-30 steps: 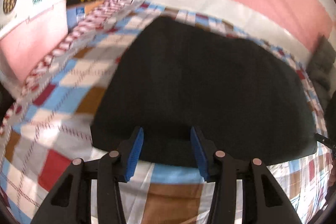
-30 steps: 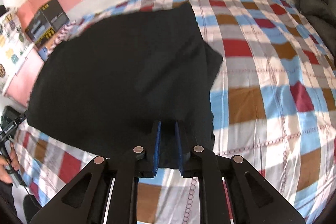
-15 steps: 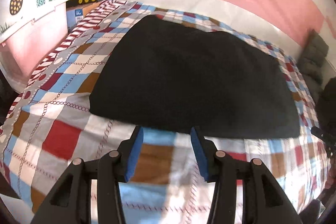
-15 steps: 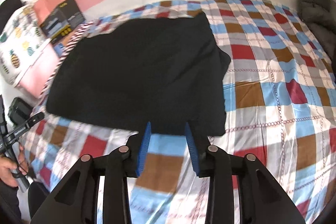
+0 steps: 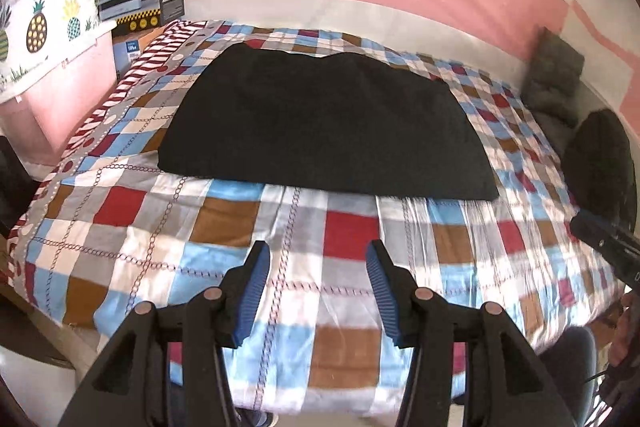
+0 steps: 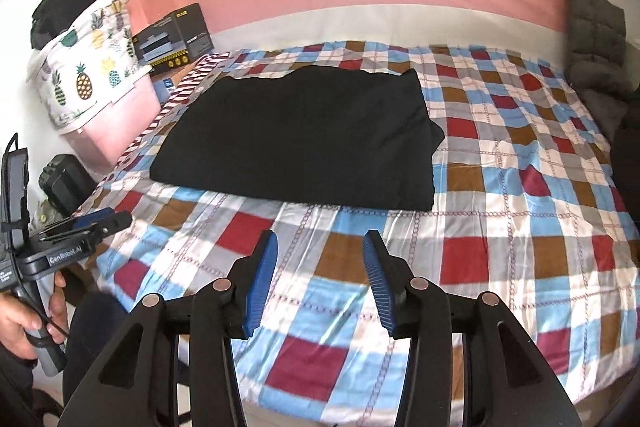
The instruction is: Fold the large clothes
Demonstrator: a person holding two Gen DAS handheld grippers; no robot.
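Black garment (image 5: 320,123) lies folded, flat rectangle on bed (image 5: 344,235), 12 o'clock from both grippers. Left gripper (image 5: 316,291) fingers opening, empty; right gripper (image 6: 318,283) likewise. Fold looks near complete; perhaps final halving left.

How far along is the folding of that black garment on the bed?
The black garment lies on the checked bedspread as a flat, roughly rectangular fold, so this fold looks done. Nothing is in hand: the left gripper is open and empty, and the right gripper has jaws opening with nothing between them. Whether another fold is left, I cannot tell.
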